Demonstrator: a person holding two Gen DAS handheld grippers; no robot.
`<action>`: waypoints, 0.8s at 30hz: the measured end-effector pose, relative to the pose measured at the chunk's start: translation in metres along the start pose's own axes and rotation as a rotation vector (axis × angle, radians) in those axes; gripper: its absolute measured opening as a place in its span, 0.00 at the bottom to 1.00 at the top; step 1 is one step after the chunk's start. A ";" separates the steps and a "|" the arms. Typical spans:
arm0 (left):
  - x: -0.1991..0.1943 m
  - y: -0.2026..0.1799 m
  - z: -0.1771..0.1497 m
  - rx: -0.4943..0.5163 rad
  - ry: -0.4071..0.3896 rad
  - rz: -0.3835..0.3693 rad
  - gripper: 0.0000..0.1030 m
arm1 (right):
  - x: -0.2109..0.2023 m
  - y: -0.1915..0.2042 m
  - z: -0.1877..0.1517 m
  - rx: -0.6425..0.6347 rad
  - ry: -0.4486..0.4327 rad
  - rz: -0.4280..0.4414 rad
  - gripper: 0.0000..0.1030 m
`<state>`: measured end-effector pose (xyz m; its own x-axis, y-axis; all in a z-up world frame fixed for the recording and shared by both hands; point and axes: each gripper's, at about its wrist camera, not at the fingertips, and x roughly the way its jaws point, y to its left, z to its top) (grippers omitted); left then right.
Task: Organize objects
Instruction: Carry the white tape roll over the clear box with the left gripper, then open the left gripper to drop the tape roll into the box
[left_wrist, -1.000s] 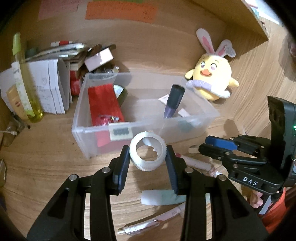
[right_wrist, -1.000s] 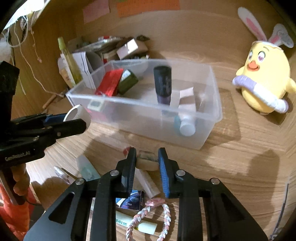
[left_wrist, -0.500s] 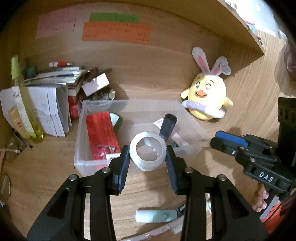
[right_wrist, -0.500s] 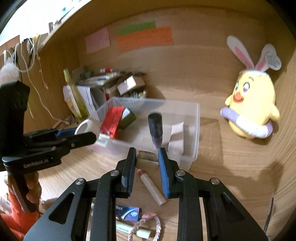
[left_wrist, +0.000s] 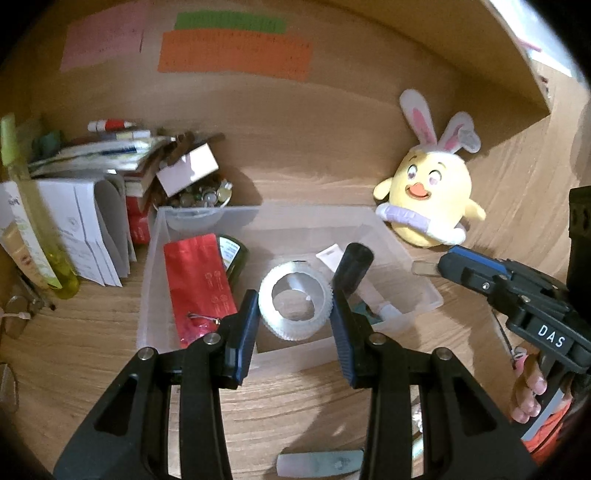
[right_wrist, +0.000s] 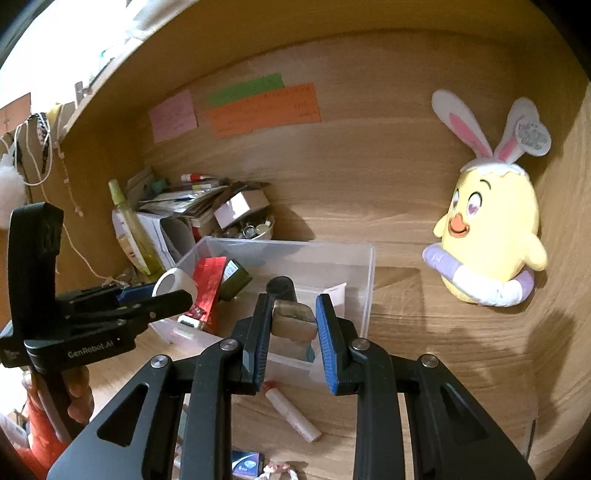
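Translucent white tape roll (left_wrist: 294, 303) is pinched in the left tool (left_wrist: 294, 314) and a brownish block (right_wrist: 293, 320) in the right tool (right_wrist: 291, 325), both having been carried up from the tabletop (left_wrist: 92, 332) to over the clear bin (left_wrist: 424, 291), so release is judged next.

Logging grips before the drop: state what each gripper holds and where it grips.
Left gripper clamps a white tape roll across its ribbed outer rim. Right gripper pinches a small tan block by its two opposite sides.
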<state>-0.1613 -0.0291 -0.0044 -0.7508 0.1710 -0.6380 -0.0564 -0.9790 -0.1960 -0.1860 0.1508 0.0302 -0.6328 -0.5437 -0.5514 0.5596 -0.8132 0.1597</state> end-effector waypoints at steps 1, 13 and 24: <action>0.003 0.001 -0.001 -0.002 0.006 0.002 0.37 | 0.005 -0.001 -0.001 0.003 0.010 0.000 0.22; 0.034 0.008 0.000 -0.014 0.066 -0.007 0.37 | 0.057 -0.002 -0.011 0.010 0.120 0.032 0.22; 0.044 0.003 -0.004 -0.003 0.093 -0.029 0.37 | 0.069 -0.004 -0.015 0.017 0.156 0.036 0.22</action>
<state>-0.1917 -0.0237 -0.0360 -0.6845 0.2093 -0.6984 -0.0754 -0.9731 -0.2177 -0.2238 0.1198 -0.0202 -0.5213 -0.5347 -0.6651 0.5701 -0.7982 0.1948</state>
